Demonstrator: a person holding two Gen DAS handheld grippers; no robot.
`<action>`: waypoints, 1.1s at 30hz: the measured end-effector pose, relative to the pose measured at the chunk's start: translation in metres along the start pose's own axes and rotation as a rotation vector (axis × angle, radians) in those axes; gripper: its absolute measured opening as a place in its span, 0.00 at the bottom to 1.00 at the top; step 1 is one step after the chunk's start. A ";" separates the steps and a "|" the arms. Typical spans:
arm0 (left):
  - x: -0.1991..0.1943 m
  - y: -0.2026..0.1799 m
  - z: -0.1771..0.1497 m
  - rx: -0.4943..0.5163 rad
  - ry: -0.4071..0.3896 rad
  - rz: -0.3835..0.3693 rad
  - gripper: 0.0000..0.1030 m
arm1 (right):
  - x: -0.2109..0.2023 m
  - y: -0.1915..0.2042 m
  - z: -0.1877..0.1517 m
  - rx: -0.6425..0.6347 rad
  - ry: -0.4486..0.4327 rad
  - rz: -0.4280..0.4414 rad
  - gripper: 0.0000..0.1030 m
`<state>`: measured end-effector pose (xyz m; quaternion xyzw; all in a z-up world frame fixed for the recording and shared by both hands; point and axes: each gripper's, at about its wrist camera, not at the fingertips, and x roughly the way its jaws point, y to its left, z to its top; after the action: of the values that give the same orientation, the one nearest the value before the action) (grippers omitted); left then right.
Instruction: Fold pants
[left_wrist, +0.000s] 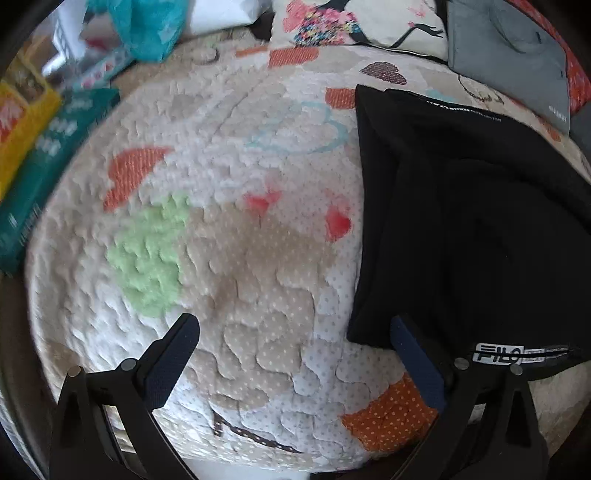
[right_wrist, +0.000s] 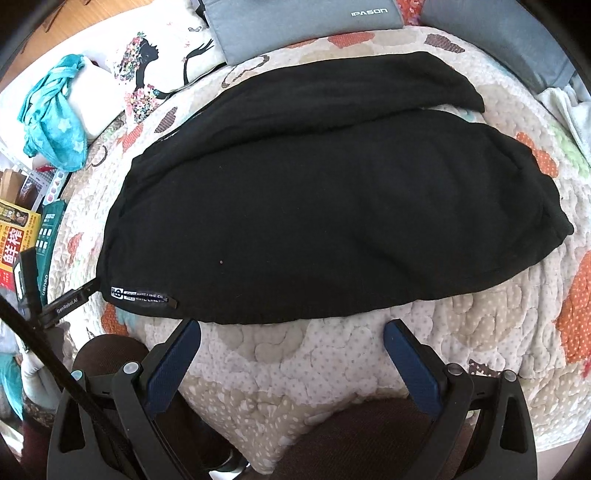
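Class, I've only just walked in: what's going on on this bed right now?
A person with a gripper in each hand is folding black pants, which lie spread on a patterned quilt. The right gripper hovers open just short of the near edge. The left gripper is open too, beside the end with the white label, gripping nothing.

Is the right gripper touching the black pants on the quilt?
Apart. In the right wrist view, bare quilt shows between the open right gripper and the black pants.

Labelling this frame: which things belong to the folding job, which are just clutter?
Job: black pants, left gripper, right gripper, both open, on the quilt.

Clutter: teal cloth, printed pillow, grey bag, yellow box, green box.
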<state>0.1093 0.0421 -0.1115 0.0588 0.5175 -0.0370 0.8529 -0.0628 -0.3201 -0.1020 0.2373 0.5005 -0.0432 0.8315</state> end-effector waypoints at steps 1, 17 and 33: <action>0.004 0.005 -0.001 -0.032 0.036 -0.037 1.00 | 0.000 0.000 0.000 0.003 0.000 0.002 0.99; -0.078 -0.008 0.023 -0.024 -0.028 -0.181 0.49 | -0.061 -0.008 0.011 -0.029 -0.223 -0.038 0.99; -0.087 -0.116 0.146 0.230 -0.102 -0.347 0.54 | -0.055 -0.077 0.138 -0.061 -0.136 0.048 0.94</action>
<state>0.1829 -0.0925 0.0252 0.0637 0.4682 -0.2450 0.8466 -0.0021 -0.4577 -0.0289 0.2205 0.4382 -0.0239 0.8711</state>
